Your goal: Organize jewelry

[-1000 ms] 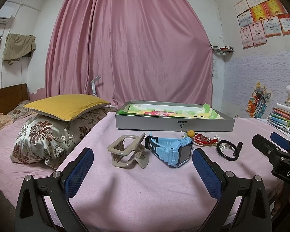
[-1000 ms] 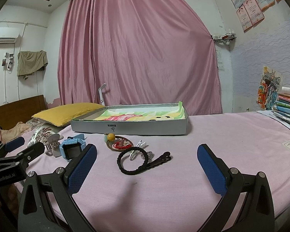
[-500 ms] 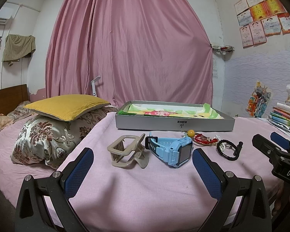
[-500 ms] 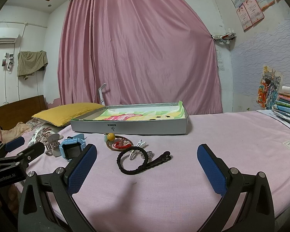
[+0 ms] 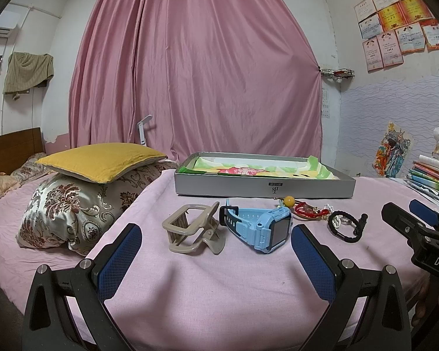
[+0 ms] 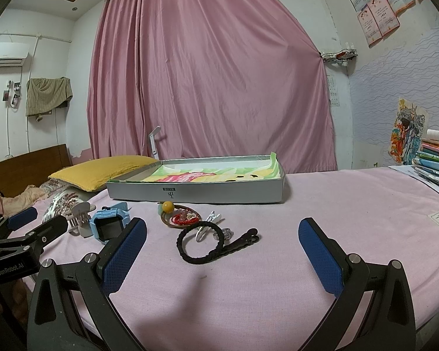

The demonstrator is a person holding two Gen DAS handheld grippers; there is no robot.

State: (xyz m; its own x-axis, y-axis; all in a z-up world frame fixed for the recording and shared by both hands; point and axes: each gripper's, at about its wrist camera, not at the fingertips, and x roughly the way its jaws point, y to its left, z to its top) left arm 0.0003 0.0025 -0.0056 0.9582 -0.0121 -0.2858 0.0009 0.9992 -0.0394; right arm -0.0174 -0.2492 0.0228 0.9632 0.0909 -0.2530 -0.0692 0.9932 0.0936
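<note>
- Jewelry lies in a loose row on the pink sheet [image 5: 219, 292], just in front of the grey box [image 5: 263, 185].
- Box: shallow, open, lined with green and yellow patterned paper, set on the sheet before the pink curtain [image 5: 202, 73].
- In front of the box's left part: a beige hair claw [image 5: 191, 228], with a blue watch [image 5: 260, 225] just beside it.
- In front of the box's middle: a bracelet with red beads and a yellow ball [image 6: 180, 215], then a black hair tie [image 6: 200, 242] with a black clip [image 6: 244, 238] touching it; small silver pieces lie inside and beside the tie.
- Left of the box: a yellow pillow [image 5: 101, 159] on top of a floral cushion [image 5: 70, 207], a wooden headboard beyond them.
- Right of the box: a stack of books [image 6: 437, 161] at the sheet's edge; certificates [image 5: 395, 20] on the wall above.
- Left gripper [image 5: 215, 256]: spread wide, holding nothing, low over the sheet near the hair claw and watch.
- Right gripper [image 6: 222, 253]: spread wide, holding nothing, near the hair tie.
</note>
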